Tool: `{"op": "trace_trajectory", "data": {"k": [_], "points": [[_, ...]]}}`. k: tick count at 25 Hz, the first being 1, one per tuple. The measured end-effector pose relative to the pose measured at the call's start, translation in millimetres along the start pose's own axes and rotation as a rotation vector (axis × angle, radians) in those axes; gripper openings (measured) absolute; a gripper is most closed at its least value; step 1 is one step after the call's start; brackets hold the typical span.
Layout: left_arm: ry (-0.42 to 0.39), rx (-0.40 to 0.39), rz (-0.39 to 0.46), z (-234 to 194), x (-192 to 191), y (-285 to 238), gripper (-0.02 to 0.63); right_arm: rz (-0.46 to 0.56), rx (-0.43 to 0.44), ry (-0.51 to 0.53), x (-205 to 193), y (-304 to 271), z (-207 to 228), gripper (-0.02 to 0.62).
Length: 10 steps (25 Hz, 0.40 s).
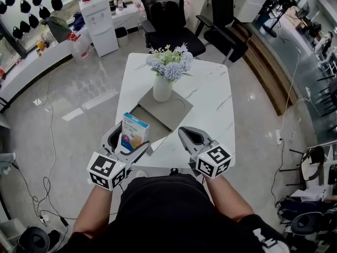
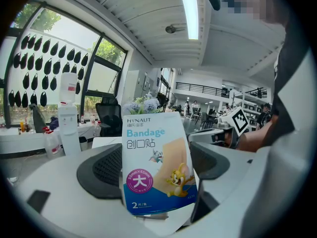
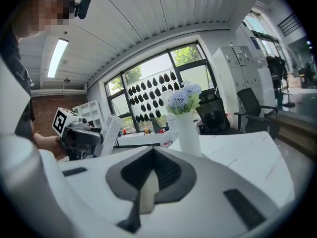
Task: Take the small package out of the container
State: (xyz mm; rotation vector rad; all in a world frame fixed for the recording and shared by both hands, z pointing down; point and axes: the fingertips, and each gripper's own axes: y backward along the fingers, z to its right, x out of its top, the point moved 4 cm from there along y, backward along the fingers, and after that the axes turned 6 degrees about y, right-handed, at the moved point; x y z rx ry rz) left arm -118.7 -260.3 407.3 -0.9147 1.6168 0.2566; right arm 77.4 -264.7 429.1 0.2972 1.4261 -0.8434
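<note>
White-and-blue cardboard shows nearest the person: the small package point(image 1: 135, 131), a bandage box with a cartoon print, is upright between the jaws of the left gripper point(image 1: 130, 143). The left gripper view shows both dark pads pressed to its sides, so it is firmly grasped. It hangs in the air on the person's side of the vase point(image 1: 162, 88), to that vase's left, over the near edge of the tabletop point(image 1: 210, 96).

Level with it, on the near right of the vase, the right gripper point(image 1: 186, 134) hovers with its jaws clenched together. Its own view shows nothing between them.

Just in front of the vase lies the grey container point(image 1: 158, 123), flat on the tabletop. The package is above and apart from it, not touching. I cannot tell whether anything else lies inside, since the interior reads only as a dark patch.

Beyond the vase, a black office chair point(image 1: 166, 15) stands off the far edge.

By my reading the main step is done: the package is lifted clear of the container. What seems left is setting it down on the bare tabletop and releasing it.
</note>
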Motion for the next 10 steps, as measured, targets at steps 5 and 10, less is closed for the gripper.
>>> {"op": "trace_trajectory", "data": {"k": [5,10], "points": [[0.003,0.002,-0.006,-1.6,-4.0,-4.5,0.43,-0.003,-0.001,-0.003,-4.6,-1.0,3.5,0.0],[0.005,0.003,-0.012,-1.9,-6.2,-5.8,0.43,0.0,-0.005,-0.001,-4.5,0.0,5.4,0.0]]}}
